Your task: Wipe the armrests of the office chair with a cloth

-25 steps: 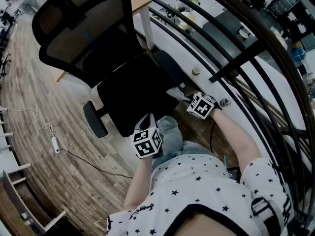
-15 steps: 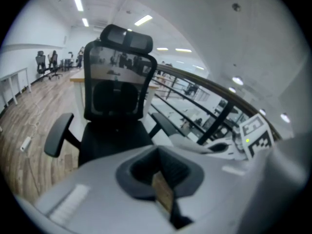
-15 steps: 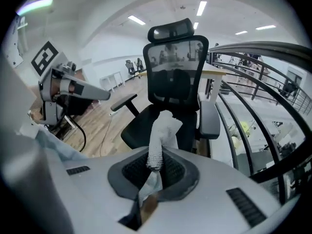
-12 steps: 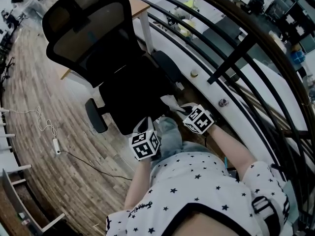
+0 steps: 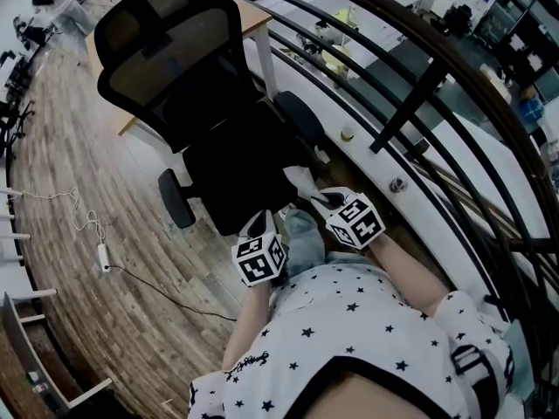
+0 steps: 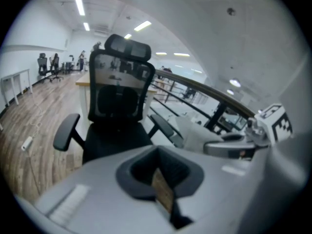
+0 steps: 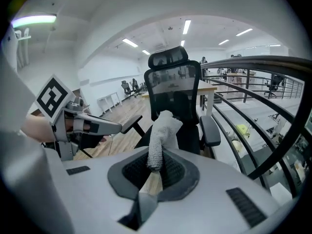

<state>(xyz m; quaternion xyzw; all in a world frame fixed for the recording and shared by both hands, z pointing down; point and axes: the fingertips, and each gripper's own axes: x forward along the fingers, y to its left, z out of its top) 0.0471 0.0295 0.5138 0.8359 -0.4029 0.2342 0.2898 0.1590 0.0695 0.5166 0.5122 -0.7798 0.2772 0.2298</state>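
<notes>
Clamped on the cloth (image 7: 161, 130), the right gripper (image 7: 153, 172) faces the nearer armrest (image 7: 210, 126), which lies ahead to its right and runs lengthwise away, while the left gripper (image 6: 163, 194) is closed and empty.

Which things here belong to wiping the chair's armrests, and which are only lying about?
For the job:
- cloth, gripped in the right tongs
- office chair
- its armrests

Just lying about:
- power strip
- wooden desk behind the chair
- railing
</notes>
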